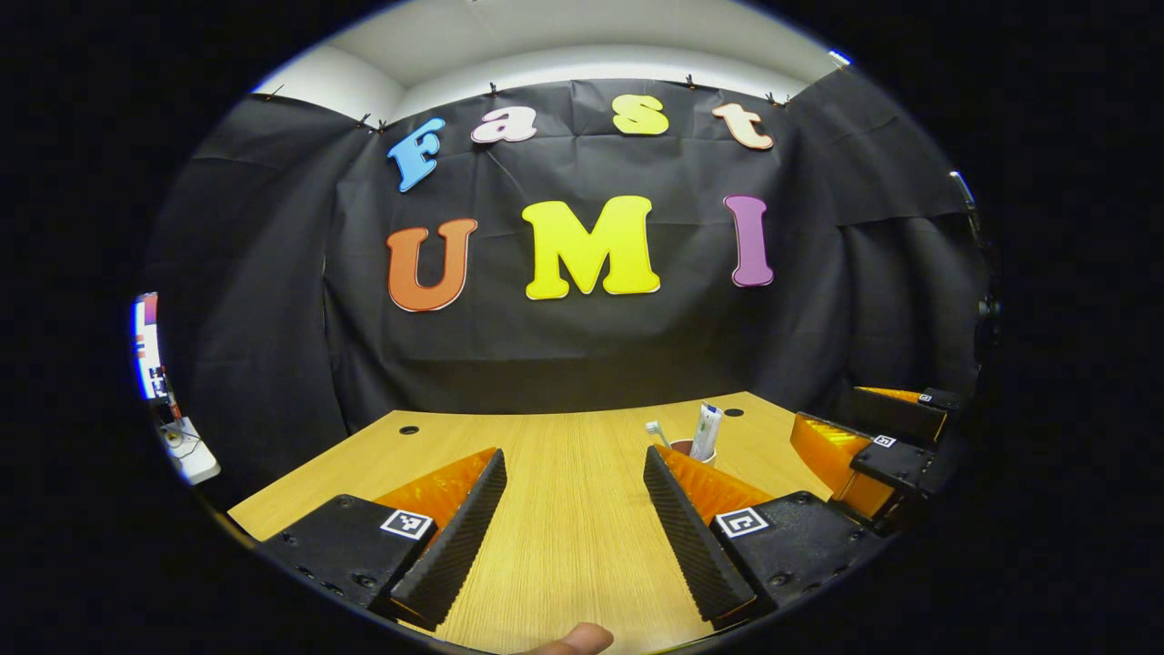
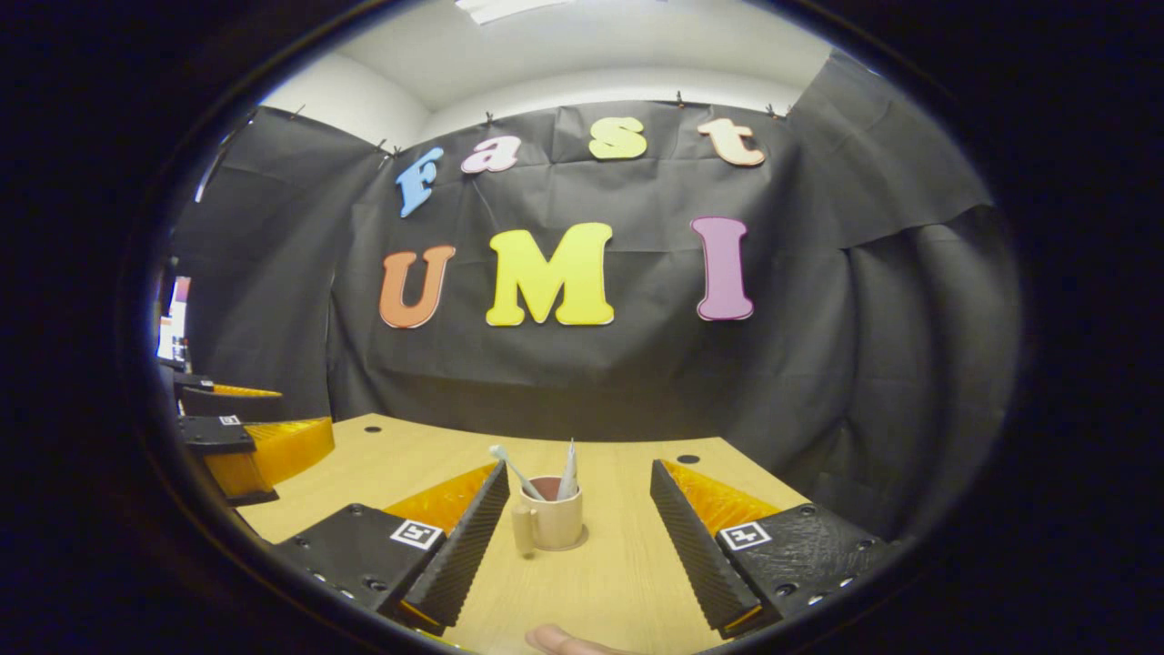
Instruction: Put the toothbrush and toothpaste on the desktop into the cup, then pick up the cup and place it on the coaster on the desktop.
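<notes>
A cream mug [image 2: 550, 520] with its handle to the left stands on the wooden desktop [image 2: 618, 573], on a thin round coaster [image 2: 575, 544] that peeks out at its base. A toothbrush [image 2: 515, 470] and a toothpaste tube [image 2: 568, 473] stick up out of it. My right gripper [image 2: 576, 532] is open, its fingers on either side of the mug without touching it. In the left gripper view the mug [image 1: 689, 448] is partly hidden behind my right finger, with the toothpaste tube [image 1: 707, 430] and the toothbrush head [image 1: 655, 429] above it. My left gripper [image 1: 573, 514] is open over bare wood.
The other gripper [image 1: 868, 446] hangs at the right edge of the left gripper view, and the left one [image 2: 245, 437] shows at the left edge of the right gripper view. Cable holes [image 1: 409, 429] [image 2: 688, 459] lie near the desk's far edge. A fingertip [image 2: 559, 641] shows at the bottom.
</notes>
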{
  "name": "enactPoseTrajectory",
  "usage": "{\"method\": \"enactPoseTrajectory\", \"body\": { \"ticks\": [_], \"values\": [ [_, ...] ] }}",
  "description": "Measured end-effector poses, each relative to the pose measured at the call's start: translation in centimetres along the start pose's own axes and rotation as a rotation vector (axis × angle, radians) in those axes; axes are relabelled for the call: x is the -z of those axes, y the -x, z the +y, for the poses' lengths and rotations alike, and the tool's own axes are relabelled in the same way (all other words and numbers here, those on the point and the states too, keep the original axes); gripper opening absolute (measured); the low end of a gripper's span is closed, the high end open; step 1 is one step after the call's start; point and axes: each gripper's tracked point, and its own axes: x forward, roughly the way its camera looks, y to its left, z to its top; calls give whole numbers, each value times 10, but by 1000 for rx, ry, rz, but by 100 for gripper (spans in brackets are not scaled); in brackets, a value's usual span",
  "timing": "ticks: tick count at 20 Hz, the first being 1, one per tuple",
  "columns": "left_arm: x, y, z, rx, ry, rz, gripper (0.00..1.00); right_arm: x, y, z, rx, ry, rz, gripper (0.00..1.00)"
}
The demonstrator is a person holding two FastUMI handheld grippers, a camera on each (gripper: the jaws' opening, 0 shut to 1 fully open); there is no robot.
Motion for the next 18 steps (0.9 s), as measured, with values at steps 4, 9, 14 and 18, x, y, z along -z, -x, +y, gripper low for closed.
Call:
{"method": "enactPoseTrajectory", "body": {
  "ticks": [4,9,14,18],
  "values": [
    [4,-2,3,-13,3,15,97,6,-1,4,-11,12,15,96],
    [11,-5,5,-23,21,39,97,4,0,4,-9,22,7,94],
    [13,-7,2,-26,17,44,97,2,1,4,-9,26,0,94],
    [14,-7,0,-24,-2,43,97,4,0,5,-12,30,7,94]
  ]
}}
